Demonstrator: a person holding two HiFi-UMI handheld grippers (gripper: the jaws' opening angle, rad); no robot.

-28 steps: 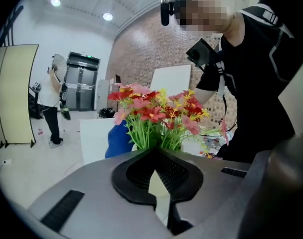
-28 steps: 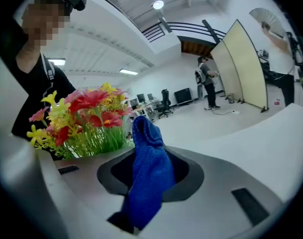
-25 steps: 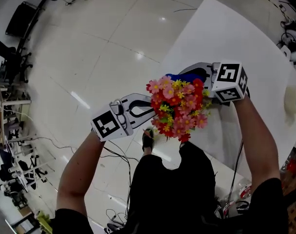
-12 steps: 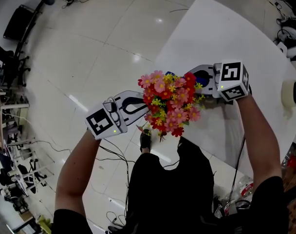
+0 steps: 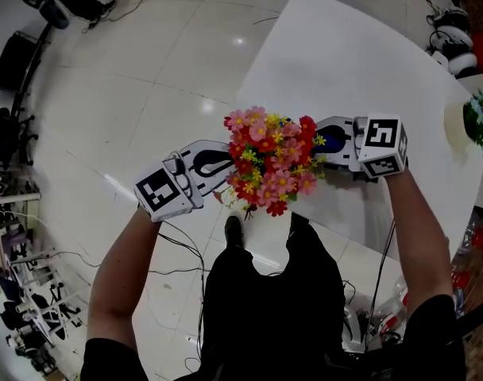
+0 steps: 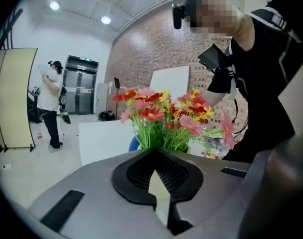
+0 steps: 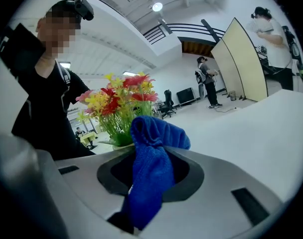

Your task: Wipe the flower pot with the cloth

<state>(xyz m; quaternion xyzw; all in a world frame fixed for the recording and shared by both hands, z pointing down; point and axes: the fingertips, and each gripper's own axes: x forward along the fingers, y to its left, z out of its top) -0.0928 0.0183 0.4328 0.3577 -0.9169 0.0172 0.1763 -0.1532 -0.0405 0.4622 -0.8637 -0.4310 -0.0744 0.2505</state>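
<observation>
A bunch of pink, red and yellow flowers (image 5: 269,161) is held up in front of me, between both grippers and above the near edge of the white table (image 5: 361,62). The head view hides the pot under the blooms. My left gripper (image 5: 222,163) is shut on a pale sliver (image 6: 159,193), apparently the pot's rim, with the flowers (image 6: 161,113) standing just beyond its jaws. My right gripper (image 5: 325,144) is shut on the blue cloth (image 7: 151,168), which bulges out past the jaws towards the flowers (image 7: 120,103). A bit of blue cloth (image 6: 134,143) shows behind the stems.
A second flowering plant (image 5: 480,121) stands at the far right edge. Glossy floor lies to the left, with cables (image 5: 182,252) near my feet and equipment along the left wall. A white-shirted person (image 6: 51,101) and two others (image 7: 206,83) stand in the background.
The flowers and both grippers have shifted a little left and up in the head view. Less of the blue cloth shows beside the blooms than a second ago.
</observation>
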